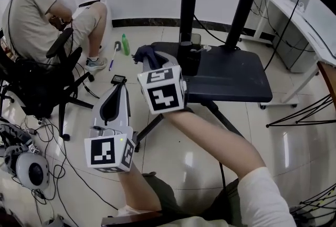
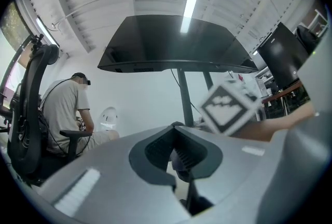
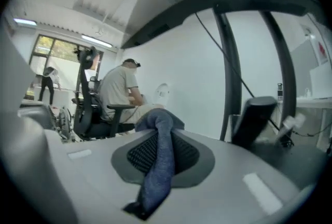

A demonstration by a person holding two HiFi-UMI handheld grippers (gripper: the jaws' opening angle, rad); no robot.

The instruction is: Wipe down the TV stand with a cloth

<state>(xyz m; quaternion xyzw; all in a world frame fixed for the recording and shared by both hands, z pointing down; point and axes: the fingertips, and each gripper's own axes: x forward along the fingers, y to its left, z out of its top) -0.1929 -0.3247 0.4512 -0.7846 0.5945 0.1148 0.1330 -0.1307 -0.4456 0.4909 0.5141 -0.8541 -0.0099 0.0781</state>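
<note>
While the right gripper (image 1: 154, 61) sits at the TV stand's (image 1: 231, 79) left edge, blue cloth (image 1: 145, 54) bunched at its tip, left gripper (image 1: 118, 80) just beside over the floor (image 1: 273, 134), left gripper view, fingers (image 2: 158, 149) pressed together, empty, right gripper view, fingers (image 3: 136, 154) clamped on the cloth

— Any txt we can read here?
— None, tbh. We only get b/w square patterns on the lower-left cube (image 1: 109, 153) and the centre cube (image 1: 161, 89) in the head view. No letters, no nos.
— Label on the green bottle (image 1: 125, 44), upper left of the frame?
— Too small for us to read. No brand or sign legible elsewhere either.
</note>
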